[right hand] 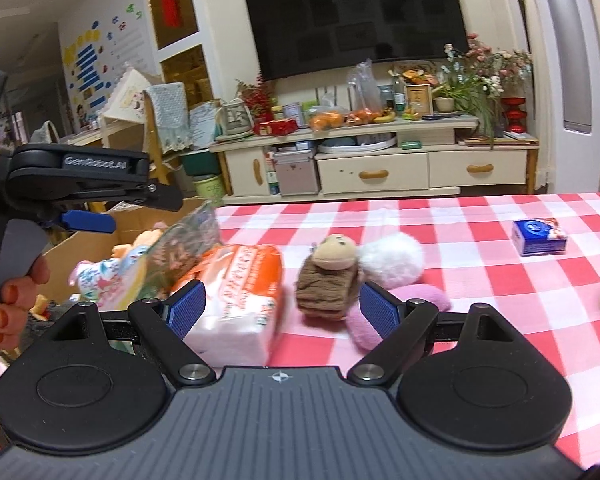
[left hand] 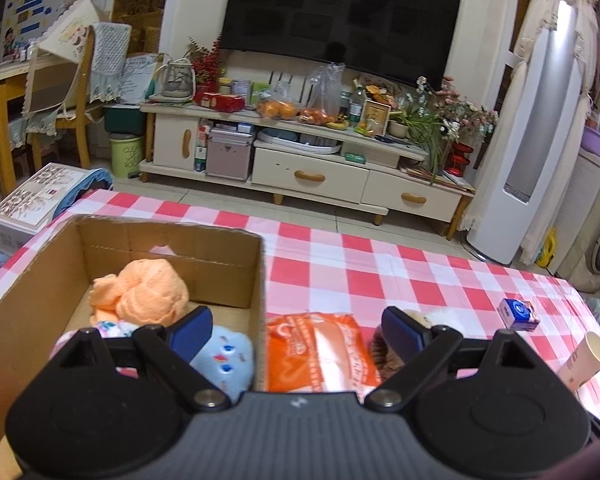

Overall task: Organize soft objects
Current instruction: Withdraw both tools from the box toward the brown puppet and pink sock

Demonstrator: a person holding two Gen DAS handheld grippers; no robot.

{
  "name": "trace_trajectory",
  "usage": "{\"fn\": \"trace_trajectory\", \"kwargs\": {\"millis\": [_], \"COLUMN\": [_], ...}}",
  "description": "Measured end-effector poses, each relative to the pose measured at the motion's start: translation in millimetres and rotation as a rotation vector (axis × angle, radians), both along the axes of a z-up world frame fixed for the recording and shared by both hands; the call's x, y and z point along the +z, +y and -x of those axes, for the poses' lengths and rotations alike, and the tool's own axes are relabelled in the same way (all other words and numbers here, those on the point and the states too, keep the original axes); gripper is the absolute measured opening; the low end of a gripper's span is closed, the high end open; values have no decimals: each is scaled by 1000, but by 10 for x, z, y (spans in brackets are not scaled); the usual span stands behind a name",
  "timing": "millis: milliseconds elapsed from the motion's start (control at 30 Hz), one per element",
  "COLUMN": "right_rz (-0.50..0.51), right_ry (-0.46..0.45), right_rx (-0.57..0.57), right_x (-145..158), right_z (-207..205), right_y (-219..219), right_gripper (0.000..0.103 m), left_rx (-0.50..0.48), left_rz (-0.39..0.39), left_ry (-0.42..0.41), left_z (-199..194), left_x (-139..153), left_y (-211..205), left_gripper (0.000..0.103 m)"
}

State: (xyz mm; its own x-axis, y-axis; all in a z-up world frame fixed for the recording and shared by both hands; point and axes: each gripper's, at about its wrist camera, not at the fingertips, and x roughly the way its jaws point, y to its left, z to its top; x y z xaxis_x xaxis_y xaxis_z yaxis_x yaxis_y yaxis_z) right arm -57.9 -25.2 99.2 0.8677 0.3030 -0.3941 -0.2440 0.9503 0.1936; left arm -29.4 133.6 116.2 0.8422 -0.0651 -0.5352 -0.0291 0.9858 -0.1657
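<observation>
left gripper (left hand: 296,330): jaws spread wide, nothing clamped, poised over the right wall of the open brown cardboard box (left hand: 228,276) at the left edge of the red-and-white checked tablecloth (left hand: 380,264). inside the box: orange knitted bundle (left hand: 140,292), light blue patterned soft item (left hand: 224,354). just right of the box wall: orange-and-white plastic tissue pack (left hand: 320,352). right gripper (right hand: 282,304): jaws apart, empty, aimed between the tissue pack and a brown knitted plush toy with tan face (right hand: 328,276). touching the toy's right side: white fluffy ball (right hand: 394,258) and pink plush piece (right hand: 416,300). near the right edge: small blue carton (right hand: 539,236), pale paper cup (left hand: 586,360).
</observation>
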Motion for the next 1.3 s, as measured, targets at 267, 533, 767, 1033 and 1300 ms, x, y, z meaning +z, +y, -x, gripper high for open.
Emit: {"fn": "trace_trajectory", "kwargs": {"millis": [267, 533, 767, 1033, 1300], "right_rz": [-2, -17, -10, 44, 88], "right_ry": [-12, -25, -21, 9, 60], "right_rx": [-102, -268, -391, -484, -546], "right_x": [-66, -150, -248, -361, -443], "right_z": [-59, -194, -418, -699, -947], "right_y": [-204, -500, -701, -851, -965], "right_gripper": [103, 103, 103, 103, 103], "left_rx": [-67, -215, -380, -497, -521], "left_rz": [-44, -107, -152, -190, -160], "left_ry": [-20, -44, -17, 49, 98], "left_z": [-2, 52, 81, 32, -117], "left_x": [-39, -118, -302, -618, -804], "left_y": [-270, -689, -1130, -1503, -1637], "left_gripper": [91, 91, 91, 91, 91]}}
